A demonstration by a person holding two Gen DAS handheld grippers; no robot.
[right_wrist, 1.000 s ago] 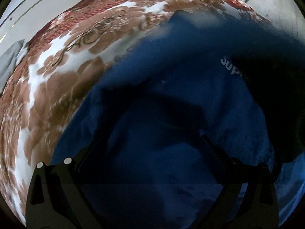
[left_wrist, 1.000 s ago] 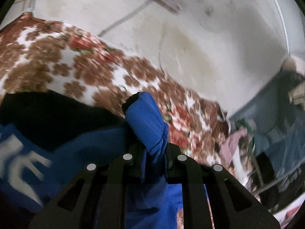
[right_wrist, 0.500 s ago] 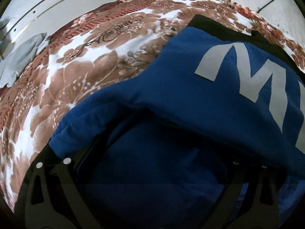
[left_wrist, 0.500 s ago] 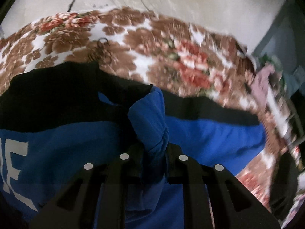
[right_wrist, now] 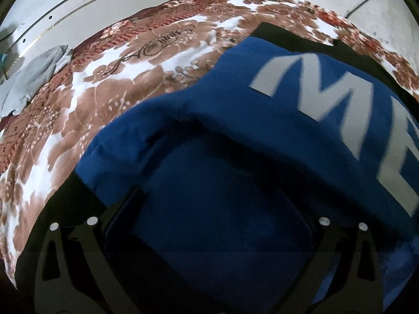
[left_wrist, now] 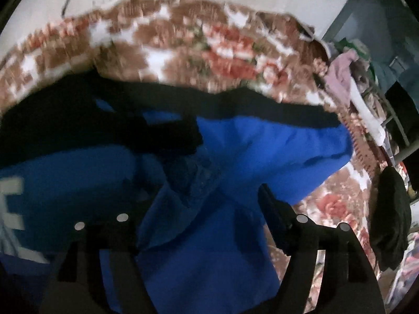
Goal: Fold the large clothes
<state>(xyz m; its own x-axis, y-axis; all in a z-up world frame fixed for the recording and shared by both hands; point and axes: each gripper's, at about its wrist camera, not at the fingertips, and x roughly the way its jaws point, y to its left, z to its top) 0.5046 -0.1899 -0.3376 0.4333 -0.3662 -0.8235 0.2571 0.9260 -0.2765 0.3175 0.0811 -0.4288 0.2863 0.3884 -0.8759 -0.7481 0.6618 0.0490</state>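
Two open grippers, left gripper [left_wrist: 199,209] and right gripper [right_wrist: 209,209], hold nothing and hover right over the blue sweater [right_wrist: 262,110], which stretches left to right on the flowery blanket [right_wrist: 104,65].

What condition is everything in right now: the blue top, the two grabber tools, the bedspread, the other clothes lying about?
blue sweatshirt: lying on the bed, partly folded, grey letters up.
left gripper: open, fingers spread over blue cloth, gripping nothing.
right gripper: open, wide apart over the folded edge.
floral bedspread: spread flat beneath the sweatshirt.
grey garment: crumpled, unfolded, at the bed's edge.
black garment: bunched up, apart from the sweatshirt.
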